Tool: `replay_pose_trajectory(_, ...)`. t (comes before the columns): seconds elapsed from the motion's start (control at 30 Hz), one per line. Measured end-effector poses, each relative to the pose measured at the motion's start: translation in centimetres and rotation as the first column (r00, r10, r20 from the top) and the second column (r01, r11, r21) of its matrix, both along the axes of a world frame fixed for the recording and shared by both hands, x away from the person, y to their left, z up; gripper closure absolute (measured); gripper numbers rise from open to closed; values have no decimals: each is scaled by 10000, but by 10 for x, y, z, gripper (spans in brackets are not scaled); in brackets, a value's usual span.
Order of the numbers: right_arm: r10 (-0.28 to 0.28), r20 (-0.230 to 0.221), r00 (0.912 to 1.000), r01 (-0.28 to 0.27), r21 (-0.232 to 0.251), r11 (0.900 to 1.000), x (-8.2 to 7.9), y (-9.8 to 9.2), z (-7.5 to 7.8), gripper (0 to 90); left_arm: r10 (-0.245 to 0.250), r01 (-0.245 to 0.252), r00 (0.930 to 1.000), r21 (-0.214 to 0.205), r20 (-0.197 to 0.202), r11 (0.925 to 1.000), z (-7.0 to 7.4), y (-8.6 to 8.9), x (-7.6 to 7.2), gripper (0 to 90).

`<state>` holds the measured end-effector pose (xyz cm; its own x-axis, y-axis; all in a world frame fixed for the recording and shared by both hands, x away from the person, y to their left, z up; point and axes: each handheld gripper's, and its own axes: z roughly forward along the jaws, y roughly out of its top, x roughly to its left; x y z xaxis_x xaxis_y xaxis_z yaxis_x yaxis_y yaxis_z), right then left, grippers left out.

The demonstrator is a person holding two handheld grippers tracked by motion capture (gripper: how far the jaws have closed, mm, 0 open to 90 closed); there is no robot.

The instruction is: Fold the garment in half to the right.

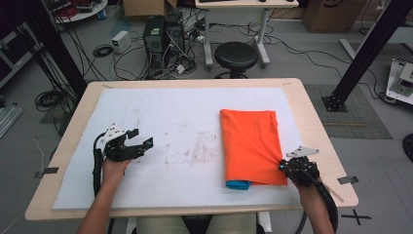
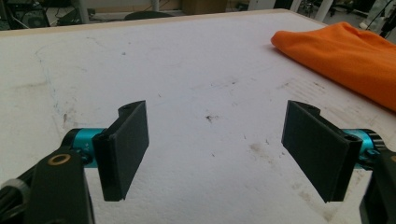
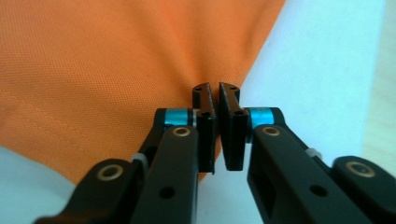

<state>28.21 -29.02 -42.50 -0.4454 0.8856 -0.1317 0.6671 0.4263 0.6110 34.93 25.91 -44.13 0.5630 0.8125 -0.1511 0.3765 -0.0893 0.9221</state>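
A folded orange cloth (image 1: 251, 146) lies on the right half of the white mat (image 1: 165, 107). A small blue piece (image 1: 237, 185) pokes out from under its near edge. My right gripper (image 1: 283, 165) sits at the cloth's near right edge. In the right gripper view that gripper (image 3: 216, 93) is shut on the hem, and the orange cloth (image 3: 116, 60) puckers toward it. My left gripper (image 1: 139, 141) hovers over the mat's left side, well apart from the cloth. In its own view the left gripper (image 2: 215, 149) is wide open and holds nothing, with the orange cloth (image 2: 345, 51) off to the upper right.
The mat covers most of the wooden table (image 1: 319, 126) and carries faint dirty marks (image 1: 195, 148) at its middle. Beyond the far edge stand a black stool (image 1: 236, 56), computer cases (image 1: 163, 34) and loose cables on the floor.
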Motion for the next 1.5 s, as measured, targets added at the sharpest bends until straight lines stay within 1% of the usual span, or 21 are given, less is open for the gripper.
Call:
replay_pose_trajectory(0.07,-148,238,9996,144,178,9997,0,1,1,610,-23,23,10000,23,7,10000,0,0,0,231)
replay_pose_trajectory(0.17,-262,833,9962,203,703,9973,1,6,10,443,22,-22,10000,-6,9,10000,0,0,0,231)
replay_pose_trajectory(0.27,-43,1222,9925,-78,987,9951,6,17,17,354,31,-31,10000,-6,32,10000,0,0,0,231)
replay_pose_trajectory(0.33,222,1307,9912,-390,1271,9911,14,31,20,299,32,-32,10000,-23,38,10000,0,0,0,231)
replay_pose_trajectory(0.43,825,1290,9882,-1004,1387,9852,26,57,22,285,22,-22,10000,-38,20,10000,0,0,0,231)
replay_pose_trajectory(0.57,1496,1087,9828,-1631,1282,9782,44,91,17,276,12,-12,10000,-62,6,10000,1,1,-1,231)
replay_pose_trajectory(0.63,1736,830,9813,-1823,1117,9769,52,104,11,276,9,-9,10000,-42,10,10000,1,1,-1,231)
replay_pose_trajectory(0.7,1905,401,9809,-1935,949,9765,58,115,4,278,23,-22,10000,-89,22,10000,1,0,-1,231)
replay_pose_trajectory(0.77,2022,78,9793,-2022,725,9767,59,122,-3,299,5,-5,10000,-62,7,10000,1,0,-1,231)
replay_pose_trajectory(0.8,2171,-38,9761,-2165,585,9745,58,125,-7,320,-3,3,10000,-39,-6,10000,1,0,-1,231)
replay_pose_trajectory(0.83,2262,11,9741,-2259,563,9725,57,126,-9,325,22,-22,10000,-28,-10,10000,1,0,-1,231)
replay_pose_trajectory(0.87,2241,-46,9746,-2233,651,9726,55,125,-8,325,-4,4,10000,-32,-35,10000,0,0,-1,231)
replay_pose_trajectory(0.93,2392,-260,9706,-2364,827,9681,56,122,-5,323,-4,4,10000,-4,-43,10000,0,-1,-1,231)
replay_pose_trajectory(0.97,2424,-223,9699,-2397,871,9669,55,121,-2,319,-19,19,10000,-3,-27,10000,0,-1,-1,231)
replay_pose_trajectory(1.03,2360,111,9717,-2358,1057,9660,56,119,5,307,-11,11,10000,-48,-20,10000,0,-2,-1,231)
replay_pose_trajectory(1.07,2229,448,9738,-2268,1222,9662,59,117,10,303,-14,13,10000,-52,-18,10000,1,-2,-1,231)
replay_pose_trajectory(1.17,1531,885,9842,-1643,1371,9768,72,115,16,296,-56,56,10000,-43,-8,10000,0,-2,-1,231)
replay_pose_trajectory(1.23,1092,971,9893,-1217,1336,9835,83,115,17,296,-39,39,10000,-67,-18,10000,0,-2,0,231)
replay_pose_trajectory(1.3,871,916,9920,-979,1212,9878,95,118,14,296,-44,43,10000,-74,-26,10000,0,-2,0,231)
replay_pose_trajectory(1.4,842,425,9955,-881,979,9913,111,126,6,296,-37,36,10000,-80,-21,10000,0,-2,0,231)
replay_pose_trajectory(1.5,1051,-153,9943,-1034,869,9908,120,133,-2,298,-30,30,10000,-91,-25,10000,0,-2,0,231)
